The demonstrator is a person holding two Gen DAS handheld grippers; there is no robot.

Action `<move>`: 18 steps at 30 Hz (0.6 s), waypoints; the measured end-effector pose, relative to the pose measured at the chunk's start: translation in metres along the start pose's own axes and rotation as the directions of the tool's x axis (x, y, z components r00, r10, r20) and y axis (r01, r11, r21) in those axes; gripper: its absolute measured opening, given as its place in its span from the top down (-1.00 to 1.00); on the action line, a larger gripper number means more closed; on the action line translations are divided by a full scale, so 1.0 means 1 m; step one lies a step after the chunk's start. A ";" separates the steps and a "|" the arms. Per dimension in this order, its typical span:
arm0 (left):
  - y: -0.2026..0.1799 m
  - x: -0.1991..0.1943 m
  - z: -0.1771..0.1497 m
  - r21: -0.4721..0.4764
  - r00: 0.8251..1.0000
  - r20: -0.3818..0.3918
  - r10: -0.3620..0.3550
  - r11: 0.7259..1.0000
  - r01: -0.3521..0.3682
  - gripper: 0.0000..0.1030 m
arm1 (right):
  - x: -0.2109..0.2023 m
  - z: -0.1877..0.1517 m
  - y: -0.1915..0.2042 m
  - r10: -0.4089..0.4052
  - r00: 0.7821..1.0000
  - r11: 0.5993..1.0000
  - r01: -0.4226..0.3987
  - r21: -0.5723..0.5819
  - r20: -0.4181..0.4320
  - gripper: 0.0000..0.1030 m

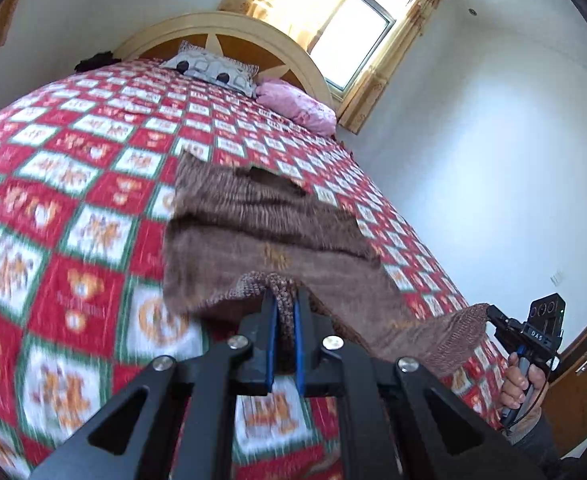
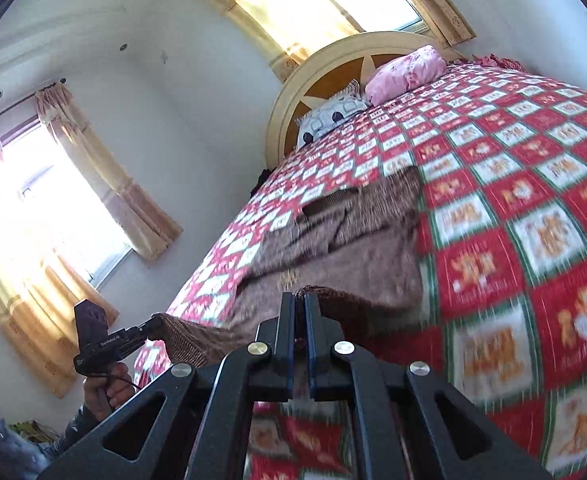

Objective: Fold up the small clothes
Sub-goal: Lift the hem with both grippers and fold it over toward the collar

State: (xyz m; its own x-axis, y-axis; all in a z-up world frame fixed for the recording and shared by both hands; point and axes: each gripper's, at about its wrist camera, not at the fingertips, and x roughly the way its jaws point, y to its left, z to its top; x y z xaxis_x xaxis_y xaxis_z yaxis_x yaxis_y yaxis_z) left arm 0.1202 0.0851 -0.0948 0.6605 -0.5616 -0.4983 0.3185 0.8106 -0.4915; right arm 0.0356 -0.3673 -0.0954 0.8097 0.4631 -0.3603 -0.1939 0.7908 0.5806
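Note:
A brown knitted garment lies spread on the bed, its near hem lifted off the quilt. My left gripper is shut on one corner of that hem. My right gripper is shut on the other hem corner; it also shows at the far right of the left wrist view. The left gripper shows at the lower left of the right wrist view, gripping the garment. The hem hangs stretched between the two grippers above the bed's near edge. The views are blurred by motion.
The bed carries a red, white and green checked quilt. A patterned pillow and a pink pillow lie by the round headboard. A curtained window is behind; a white wall flanks the bed.

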 end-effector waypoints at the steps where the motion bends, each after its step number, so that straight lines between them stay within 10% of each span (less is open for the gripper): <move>1: 0.000 0.005 0.009 0.007 1.000 0.008 0.009 1.000 -0.009 0.86 | 0.008 0.010 -0.002 -0.006 1.000 1.000 0.006 0.003 0.007 0.93; 18: 0.040 0.107 0.117 -0.083 0.999 -0.023 0.038 0.996 -0.040 0.86 | 0.121 0.131 -0.035 -0.086 0.996 0.996 0.086 0.033 -0.008 0.93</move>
State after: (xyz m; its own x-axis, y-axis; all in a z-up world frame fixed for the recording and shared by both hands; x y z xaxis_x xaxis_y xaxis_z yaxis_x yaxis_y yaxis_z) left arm 0.2828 0.0769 -0.0845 0.6562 -0.5337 -0.5334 0.2339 0.8159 -0.5287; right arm 0.2127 -0.3910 -0.0637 0.8189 0.3967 -0.4148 -0.1050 0.8140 0.5713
